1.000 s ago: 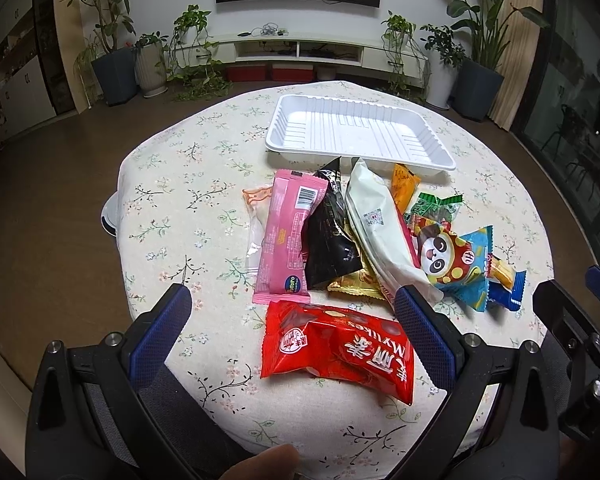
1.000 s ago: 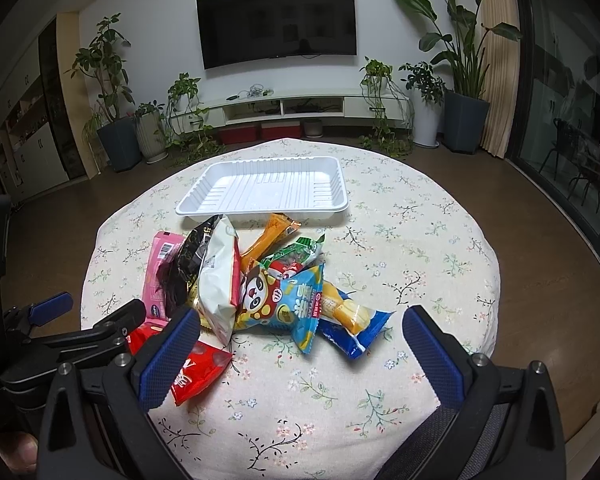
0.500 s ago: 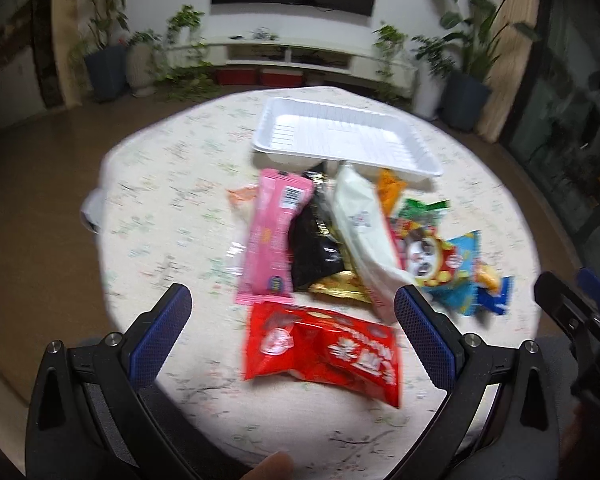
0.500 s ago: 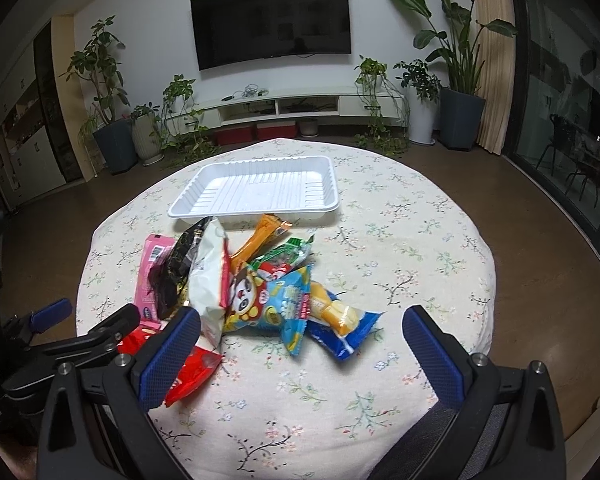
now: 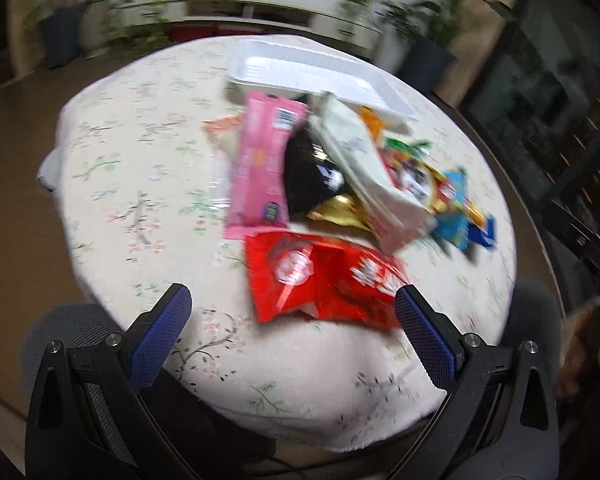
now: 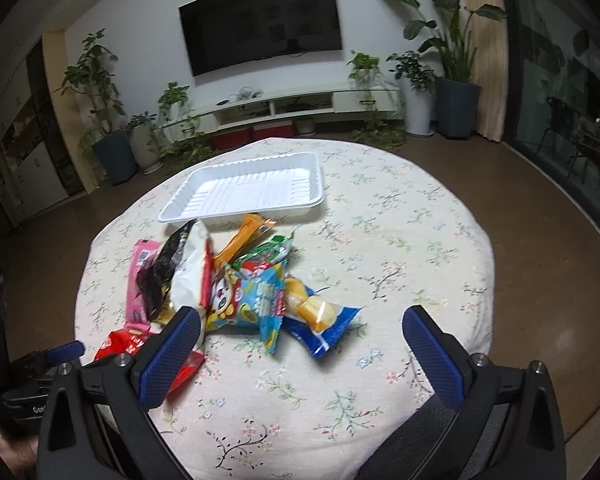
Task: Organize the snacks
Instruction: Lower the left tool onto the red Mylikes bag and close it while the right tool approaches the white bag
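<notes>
A pile of snack packets lies mid-table: a red packet (image 5: 324, 280) nearest, a pink one (image 5: 262, 164), a black one (image 5: 312, 172), a white one (image 5: 372, 176) and a blue cartoon one (image 6: 256, 300). An empty white tray (image 6: 248, 188) sits behind the pile, also in the left wrist view (image 5: 300, 68). My left gripper (image 5: 290, 316) is open and empty, just short of the red packet. My right gripper (image 6: 300, 344) is open and empty, in front of a blue and yellow packet (image 6: 320, 318). The left view is blurred.
The round table has a floral cloth (image 6: 400, 240). A grey chair back (image 5: 64, 332) shows below the table's near edge. A TV stand (image 6: 284, 108) and potted plants (image 6: 452, 100) stand far behind. The left gripper shows at lower left in the right wrist view (image 6: 40, 364).
My left gripper has swung forward and tilted down, so the red packet sits closer between its fingers. My right gripper has drifted slightly forward. The packets have not moved.
</notes>
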`<action>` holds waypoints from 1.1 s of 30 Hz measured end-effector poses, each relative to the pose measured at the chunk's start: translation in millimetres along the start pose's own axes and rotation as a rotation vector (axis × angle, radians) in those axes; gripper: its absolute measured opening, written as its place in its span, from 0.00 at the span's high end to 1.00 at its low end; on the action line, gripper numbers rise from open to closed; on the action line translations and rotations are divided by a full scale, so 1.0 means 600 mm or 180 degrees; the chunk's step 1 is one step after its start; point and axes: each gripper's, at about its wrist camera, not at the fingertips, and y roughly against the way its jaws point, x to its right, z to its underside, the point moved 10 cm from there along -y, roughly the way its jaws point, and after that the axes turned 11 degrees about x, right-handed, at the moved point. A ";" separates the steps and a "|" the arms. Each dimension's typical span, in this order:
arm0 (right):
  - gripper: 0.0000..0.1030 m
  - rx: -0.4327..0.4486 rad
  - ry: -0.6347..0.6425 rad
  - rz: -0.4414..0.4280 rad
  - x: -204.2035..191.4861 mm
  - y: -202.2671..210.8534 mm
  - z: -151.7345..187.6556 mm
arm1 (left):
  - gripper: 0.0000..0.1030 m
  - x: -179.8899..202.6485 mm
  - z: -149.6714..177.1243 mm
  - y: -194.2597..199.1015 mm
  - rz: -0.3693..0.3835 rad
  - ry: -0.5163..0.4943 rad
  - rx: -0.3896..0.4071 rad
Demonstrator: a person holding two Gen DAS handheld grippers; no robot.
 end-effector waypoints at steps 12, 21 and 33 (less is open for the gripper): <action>0.00 -0.0192 -0.0227 -0.0367 0.005 -0.028 -0.012 | 0.23 0.074 -0.018 -0.001 0.0773 -0.1928 0.0000; 0.00 -0.0292 -0.0305 -0.0408 0.011 -0.038 -0.009 | 0.45 0.102 0.012 -0.052 0.1129 -0.3154 -0.0531; 0.00 -0.0456 -0.0414 -0.0465 0.016 -0.058 0.008 | 0.44 0.127 0.051 -0.099 0.1340 -0.3606 -0.1180</action>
